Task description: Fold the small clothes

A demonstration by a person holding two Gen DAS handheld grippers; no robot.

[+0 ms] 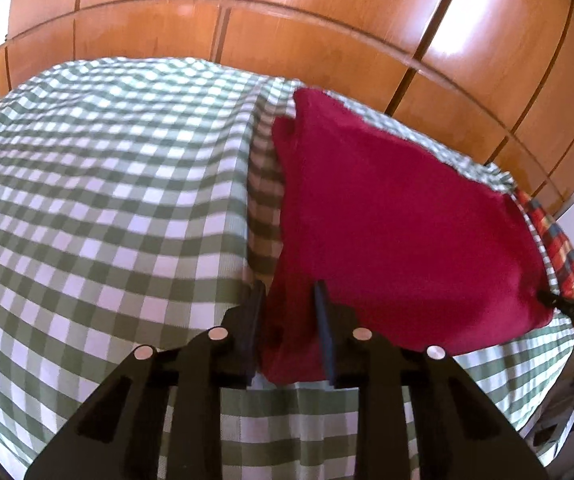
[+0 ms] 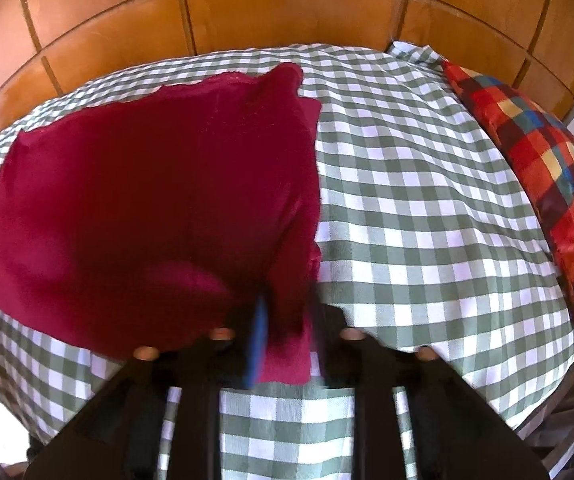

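Spread over the bed, a green-and-white checked cover (image 1: 99,200), with a long crease running from near to far just left of the garment. Behind, at the far side, orange-brown wooden wardrobe doors (image 1: 307,52).

On the cover, a dark red garment (image 2: 147,200), lying mostly flat, near edge lifted at both corners. At its near left corner, the left gripper (image 1: 289,300), fingers set slightly apart with a bunched fold of the red cloth between them; whether the pads press on the cloth cannot be told for certain, though the fold stands raised between them. At its near right corner, the right gripper (image 2: 287,312), fingers drawn close and pinching a hanging flap of the same cloth; blurred here, the blue pad of one finger (image 2: 260,332) against the fabric. Seen from the left wrist, the right gripper's dark tip at the garment's far right corner.

Further right, at the right edge of the bed and apart from the garment, a cushion (image 2: 547,176) in red, blue and yellow checks.
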